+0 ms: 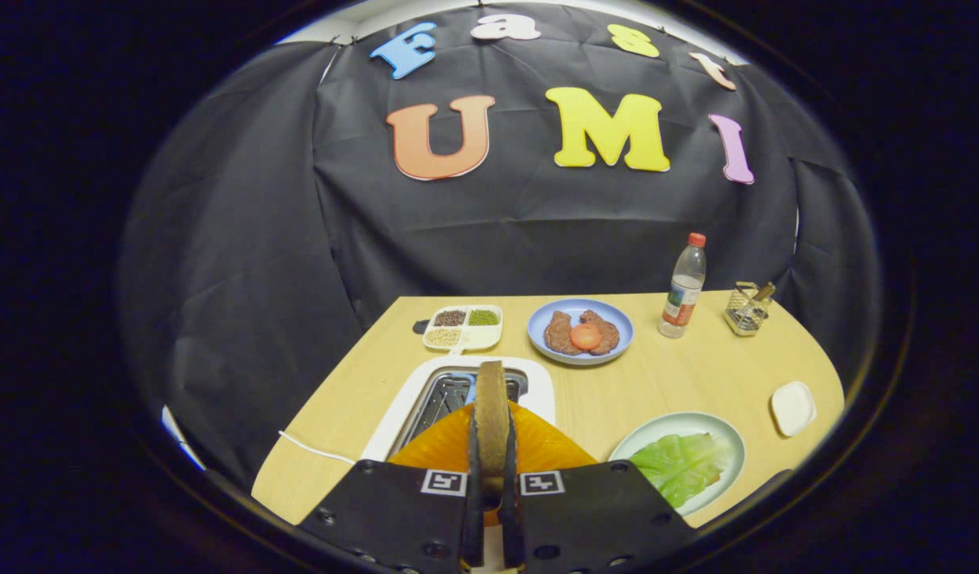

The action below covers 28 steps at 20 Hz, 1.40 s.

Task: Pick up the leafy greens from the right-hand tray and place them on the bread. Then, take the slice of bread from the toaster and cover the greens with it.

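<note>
**Bread slice clamped edge-on, greens already on the plate to the right**

In the gripper view, our gripper (490, 478) has both fingers pressed together on one slice of bread (490, 414), held upright and edge-on, so we see mostly its crust. Just beyond the fingers sits one white toaster (537, 383) with its slots open, and under the slice something orange (537, 446) spreads out; we cannot tell what it is.

Right of the fingers and near them lies one pale green plate (697, 421) carrying one leaf of leafy greens (681, 466). We judge the lower bread lies beneath the leaf, though it is hidden.

What could go wrong, as we judge it:
- The grip is on a thin edge, so the slice could pivot or slide out during the swing to the right.
- Squeezing harder could crumble it.
- Released while upright, it could topple off the leaf or push the leaf off the plate.

Well beyond the fingers we count one blue plate (621, 327) holding two pieces of meat and one tomato slice, one four-part seasoning tray (464, 327), one bottle (684, 285), one wire holder (746, 309) and one small white dish (792, 408).
</note>
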Each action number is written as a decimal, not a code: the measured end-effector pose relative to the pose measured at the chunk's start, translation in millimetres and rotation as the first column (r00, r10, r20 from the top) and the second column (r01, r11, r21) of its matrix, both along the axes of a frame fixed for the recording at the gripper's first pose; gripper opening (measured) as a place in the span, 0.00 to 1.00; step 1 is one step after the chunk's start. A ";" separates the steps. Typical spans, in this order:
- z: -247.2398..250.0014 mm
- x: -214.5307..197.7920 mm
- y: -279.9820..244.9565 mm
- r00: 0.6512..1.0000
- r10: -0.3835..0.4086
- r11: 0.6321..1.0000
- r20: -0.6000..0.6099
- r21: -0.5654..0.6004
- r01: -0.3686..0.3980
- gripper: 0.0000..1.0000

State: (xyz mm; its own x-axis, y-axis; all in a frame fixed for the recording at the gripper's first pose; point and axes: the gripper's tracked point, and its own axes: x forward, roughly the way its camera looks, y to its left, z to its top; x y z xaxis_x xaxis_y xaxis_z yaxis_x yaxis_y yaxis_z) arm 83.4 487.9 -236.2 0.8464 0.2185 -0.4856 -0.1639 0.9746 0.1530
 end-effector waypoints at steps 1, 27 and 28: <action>3.7 0.4 3.4 1.000 0.016 1.000 -0.001 0.013 -0.016 0.10; 35.6 -2.6 -166.4 1.000 -0.027 0.986 0.009 0.167 0.025 0.09; 21.9 -2.5 -168.7 0.999 -0.036 0.984 -0.009 0.174 0.037 0.09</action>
